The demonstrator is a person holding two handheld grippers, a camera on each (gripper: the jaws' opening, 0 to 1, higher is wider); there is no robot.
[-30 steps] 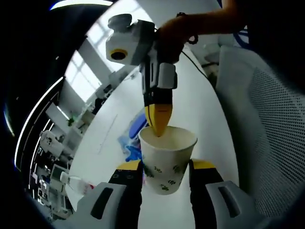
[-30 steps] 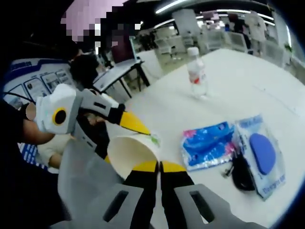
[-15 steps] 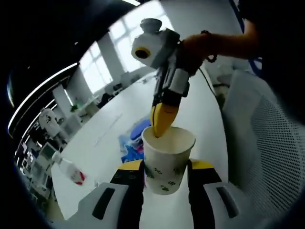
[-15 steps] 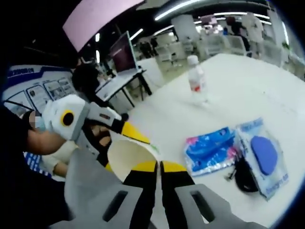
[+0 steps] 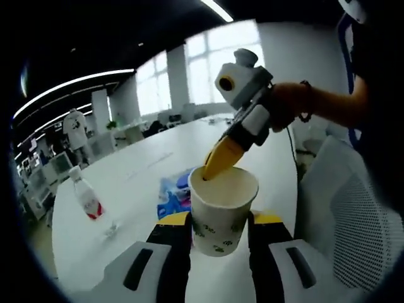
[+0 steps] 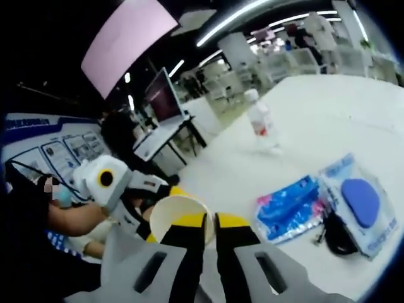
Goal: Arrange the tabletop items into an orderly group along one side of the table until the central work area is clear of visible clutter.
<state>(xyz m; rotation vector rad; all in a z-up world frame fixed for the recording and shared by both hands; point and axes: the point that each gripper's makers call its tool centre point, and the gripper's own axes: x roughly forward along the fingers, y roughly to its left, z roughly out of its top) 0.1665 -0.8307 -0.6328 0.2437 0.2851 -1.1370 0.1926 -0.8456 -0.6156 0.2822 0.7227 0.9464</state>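
A white paper cup [image 5: 222, 211] with a green leaf print sits upright between the jaws of my left gripper [image 5: 221, 219], which is shut on its sides. My right gripper [image 5: 208, 172] comes in from the upper right, its yellow jaws pinched on the cup's far rim. In the right gripper view my right gripper [image 6: 210, 219] is shut on the cup's rim [image 6: 183, 203], and the left gripper [image 6: 161, 213] holds the cup from the left. A water bottle [image 6: 260, 120] with a red label stands on the white table [image 6: 315, 139].
Blue packets [image 6: 291, 205], a clear bag with a blue disc [image 6: 360, 202] and a black item [image 6: 338, 226] lie on the table to the right. The bottle [image 5: 85, 199] and packets [image 5: 175, 192] lie beyond the cup. A white mesh chair [image 5: 353, 214] stands at right.
Both views have swung and rolled with the hands, bringing more of the room and the bottle into sight. The cup stays held by both grippers as before.
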